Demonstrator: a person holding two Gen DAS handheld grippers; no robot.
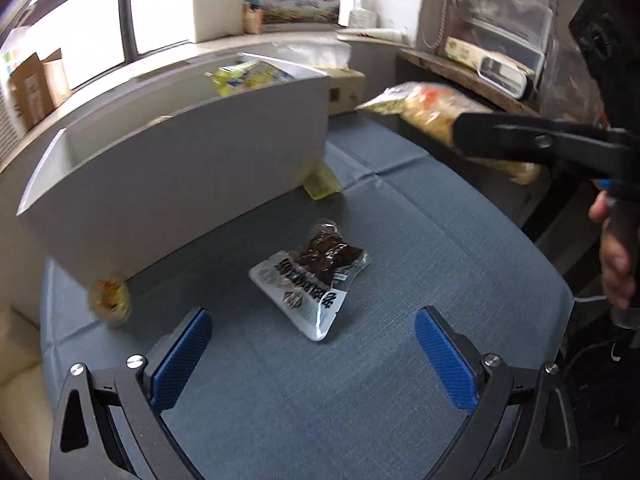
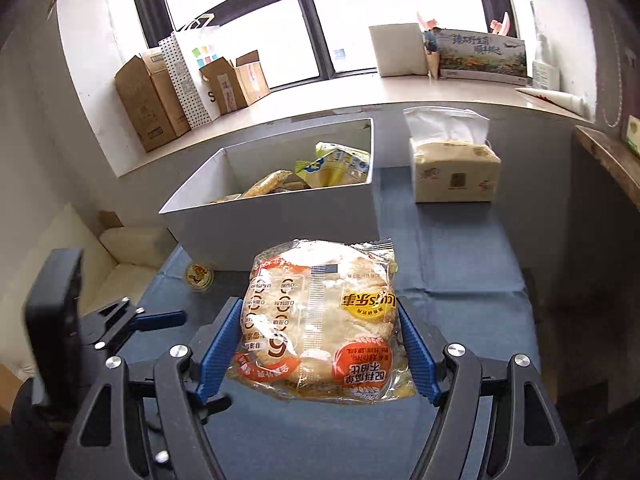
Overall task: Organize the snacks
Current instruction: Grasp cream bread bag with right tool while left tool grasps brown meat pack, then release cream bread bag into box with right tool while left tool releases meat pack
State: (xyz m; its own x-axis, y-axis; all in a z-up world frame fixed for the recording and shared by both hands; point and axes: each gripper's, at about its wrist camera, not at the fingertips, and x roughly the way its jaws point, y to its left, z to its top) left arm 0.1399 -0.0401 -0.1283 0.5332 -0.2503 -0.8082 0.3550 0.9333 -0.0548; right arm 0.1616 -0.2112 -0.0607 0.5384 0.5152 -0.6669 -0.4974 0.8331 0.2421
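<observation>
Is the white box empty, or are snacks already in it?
Not empty. The right wrist view shows the white box holding a yellow packet and a brownish packet below its rim.

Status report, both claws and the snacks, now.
Right claw shut on clear-wrapped round bread pack, off the table. Left claw open above black-and-white snack pouch. White open box ahead, path unobstructed.

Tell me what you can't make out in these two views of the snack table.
- White box, left wrist view: its near wall hides most of what lies inside.
- Small yellow packet, left wrist view: half behind the box corner, print unreadable.
- Round cup, left wrist view: blurred.
- Bread bag, right wrist view: it covers the table below, so the dark packet is unseen there.
- Left gripper, right wrist view: fingertips hidden.
</observation>
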